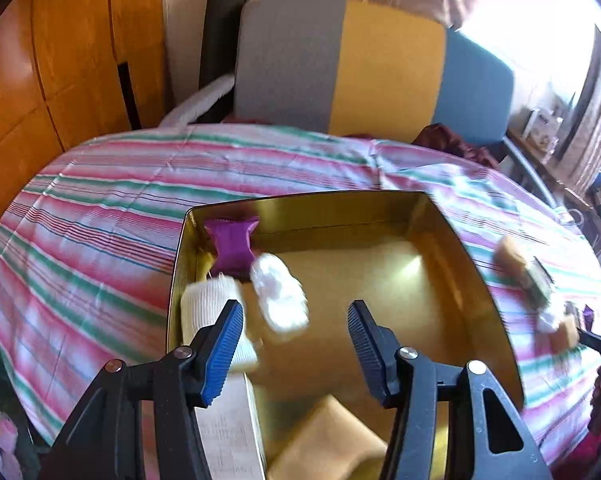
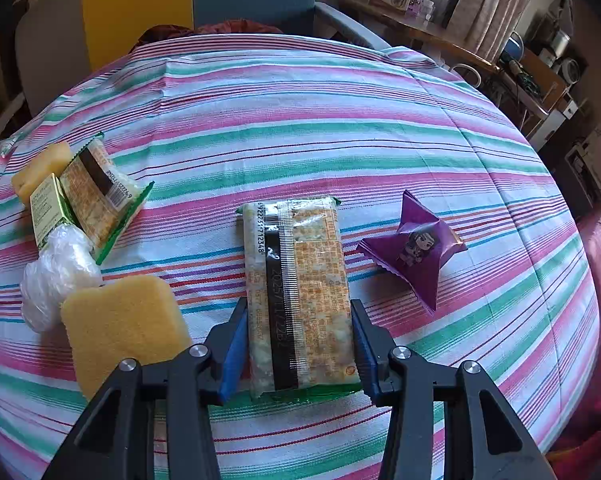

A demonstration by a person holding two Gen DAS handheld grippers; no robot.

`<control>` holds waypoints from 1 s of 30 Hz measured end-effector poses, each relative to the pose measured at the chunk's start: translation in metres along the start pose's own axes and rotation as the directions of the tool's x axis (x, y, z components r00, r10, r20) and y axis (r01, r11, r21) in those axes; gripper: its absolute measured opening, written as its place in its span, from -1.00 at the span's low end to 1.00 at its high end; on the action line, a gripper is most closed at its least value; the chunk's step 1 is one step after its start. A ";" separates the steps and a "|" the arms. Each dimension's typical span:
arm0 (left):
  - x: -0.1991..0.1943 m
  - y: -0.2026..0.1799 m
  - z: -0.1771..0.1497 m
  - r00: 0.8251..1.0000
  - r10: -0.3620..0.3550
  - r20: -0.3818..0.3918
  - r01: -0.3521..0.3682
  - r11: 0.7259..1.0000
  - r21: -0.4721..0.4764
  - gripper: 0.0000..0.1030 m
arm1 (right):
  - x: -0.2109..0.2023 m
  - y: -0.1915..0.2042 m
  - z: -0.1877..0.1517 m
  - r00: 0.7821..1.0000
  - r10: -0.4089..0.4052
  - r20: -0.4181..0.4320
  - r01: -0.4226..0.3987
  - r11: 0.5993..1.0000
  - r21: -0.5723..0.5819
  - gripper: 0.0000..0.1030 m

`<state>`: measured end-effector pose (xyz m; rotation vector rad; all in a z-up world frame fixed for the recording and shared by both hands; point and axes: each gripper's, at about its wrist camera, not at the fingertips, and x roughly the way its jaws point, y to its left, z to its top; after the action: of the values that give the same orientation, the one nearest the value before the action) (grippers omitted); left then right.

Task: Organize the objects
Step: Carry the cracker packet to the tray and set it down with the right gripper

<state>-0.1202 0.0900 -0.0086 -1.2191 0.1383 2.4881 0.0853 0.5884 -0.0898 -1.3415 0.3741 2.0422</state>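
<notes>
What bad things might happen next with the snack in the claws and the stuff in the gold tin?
1. The right gripper pinches only the near end of the long cracker packet; lifted, it may droop, slip, or crack inside.
2. The yellow sponge sits close to the left finger and might get nudged.
3. The left gripper hangs open over the gold tin; the white bundle looks blurred, perhaps tumbling, and may land crookedly.

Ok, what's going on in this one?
A person with two handheld grippers is sorting small items from a striped tablecloth into a gold tin. The left gripper hangs open over the tin, a white bundle below it. The right gripper has its jaws around a snack pack on the cloth. A purple packet and sponge remain outside.
</notes>
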 end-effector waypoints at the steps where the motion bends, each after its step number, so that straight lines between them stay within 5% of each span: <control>1: -0.008 -0.003 -0.006 1.000 -0.001 0.016 0.001 1.000 0.004 0.07 | 0.000 0.000 0.000 1.000 0.002 0.002 -0.002 1.000 0.002 -0.08; 11: -0.055 -0.012 -0.045 0.995 0.016 0.101 -0.019 1.000 0.024 0.07 | -0.016 0.009 -0.007 0.995 0.100 0.002 -0.100 0.994 0.036 -0.08; 30: -0.064 -0.010 -0.060 0.995 -0.012 0.101 0.011 1.000 0.018 0.07 | -0.100 0.045 -0.016 0.963 0.215 0.160 -0.218 0.976 -0.002 -0.08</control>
<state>-0.0360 0.0672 0.0042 -1.0811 0.1253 2.5273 0.0922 0.5093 -0.0123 -1.1601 0.4822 2.3039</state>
